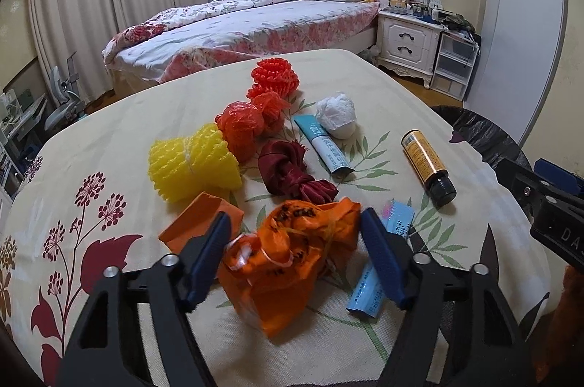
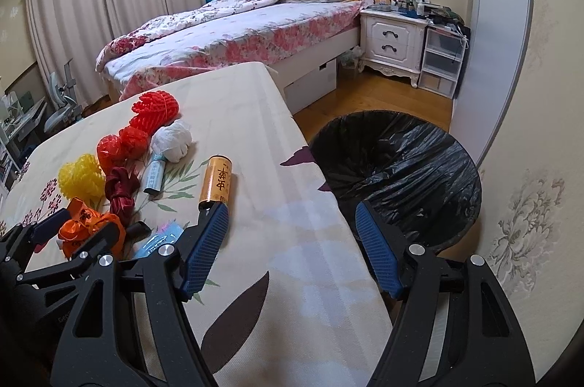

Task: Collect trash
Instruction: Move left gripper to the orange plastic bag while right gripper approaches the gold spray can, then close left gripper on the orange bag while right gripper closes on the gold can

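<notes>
The left tool (image 1: 295, 252) stands wide, its two blue pads either side of the crumpled orange plastic bag (image 1: 292, 255) at the lower centre of the left wrist view; the pads look just apart from the bag, so I judge the grasp not yet made. The right tool (image 2: 292, 241) is also wide and holds nothing, hanging over the near right edge of the worktop (image 2: 262, 117), with the black-lined bin (image 2: 398, 164) just beyond its right pad at centre right.

Little seems done, judging by how much litter lies out. What the bin already holds cannot be told; only black liner shows. Left on the cloth: the yellow foam net (image 1: 193, 164), an orange paper piece (image 1: 200, 223), the dark red fabric knot (image 1: 292, 175), red plastic balls (image 1: 248, 124), the red foam net (image 1: 273, 77), a white wad (image 1: 335, 115), a pale blue tube (image 1: 321, 146), a blue wrapper (image 1: 379, 263) under the right pad, and the amber bottle (image 1: 427, 164).

The worktop's right edge runs diagonally through the right wrist view, and the bin sits against it below, so the carry is short. The strip of cloth between litter and edge is bare. The two tools are near each other at the lower left of that view, which could crowd the crossing.
</notes>
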